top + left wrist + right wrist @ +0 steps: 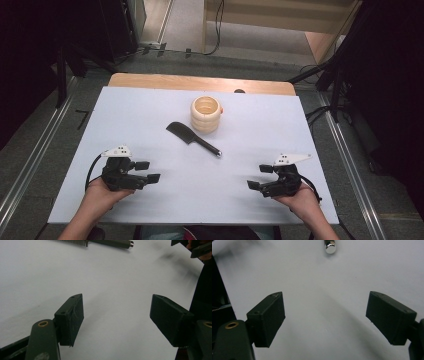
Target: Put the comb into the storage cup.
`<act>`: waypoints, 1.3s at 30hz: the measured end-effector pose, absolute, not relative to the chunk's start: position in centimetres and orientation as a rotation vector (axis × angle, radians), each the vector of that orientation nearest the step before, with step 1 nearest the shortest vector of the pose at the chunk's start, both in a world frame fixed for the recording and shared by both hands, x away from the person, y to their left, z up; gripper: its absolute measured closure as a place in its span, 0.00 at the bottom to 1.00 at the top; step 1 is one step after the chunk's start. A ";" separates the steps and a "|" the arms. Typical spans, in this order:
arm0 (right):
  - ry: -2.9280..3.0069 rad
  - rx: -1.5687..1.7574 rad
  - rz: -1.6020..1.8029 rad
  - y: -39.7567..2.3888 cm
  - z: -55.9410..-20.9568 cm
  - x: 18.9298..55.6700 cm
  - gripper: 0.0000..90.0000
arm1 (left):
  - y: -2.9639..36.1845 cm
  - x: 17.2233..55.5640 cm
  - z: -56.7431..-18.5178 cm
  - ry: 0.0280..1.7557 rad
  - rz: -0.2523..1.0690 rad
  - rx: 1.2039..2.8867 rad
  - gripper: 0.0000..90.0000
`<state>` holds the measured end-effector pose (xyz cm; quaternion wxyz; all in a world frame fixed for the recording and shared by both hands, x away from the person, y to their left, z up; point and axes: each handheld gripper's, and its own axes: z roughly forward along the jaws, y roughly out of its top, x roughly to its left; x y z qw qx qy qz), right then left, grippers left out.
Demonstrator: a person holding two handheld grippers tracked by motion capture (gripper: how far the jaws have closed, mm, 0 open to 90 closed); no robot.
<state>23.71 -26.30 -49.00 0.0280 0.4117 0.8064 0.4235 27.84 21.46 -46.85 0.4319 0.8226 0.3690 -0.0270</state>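
I hold both grippers low at the table's near edge, nothing grasped yet. My left gripper [148, 171] sits at seven o'clock, my right gripper [260, 176] at five, each with jaws spread apart and empty. The black comb [192, 138] lies untouched at centre, beside the wooden cup [206, 114] at twelve.

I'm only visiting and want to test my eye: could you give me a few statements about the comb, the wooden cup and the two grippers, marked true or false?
1. The comb lies flat on the table. True.
2. The comb stands inside the wooden cup. False: it lies on the table in front of the cup.
3. The left gripper has its jaws apart. True.
4. The right gripper grips the comb. False: it is open and holds nothing.
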 end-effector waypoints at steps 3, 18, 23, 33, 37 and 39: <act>2.495 1.282 1.328 -26.2 -48.8 24.0 0.15 | 21.5 27.9 -46.9 0.921 -0.068 2.048 0.31; 2.477 1.289 1.326 -25.8 -47.9 25.6 0.16 | 21.5 28.0 -46.9 0.927 -0.068 2.049 0.31; 2.472 1.289 1.328 -25.5 -47.7 26.1 0.16 | 21.5 28.0 -46.9 0.926 -0.071 2.053 0.31; 2.466 1.289 1.318 -24.7 -46.9 27.4 0.16 | 21.5 28.0 -46.9 0.929 -0.071 2.056 0.31; 2.465 1.283 1.311 -24.5 -46.6 27.8 0.16 | 21.5 28.0 -46.9 0.928 -0.071 2.056 0.31; 2.459 1.283 1.309 -24.3 -46.4 28.1 0.16 | 21.5 28.0 -46.9 0.929 -0.071 2.055 0.31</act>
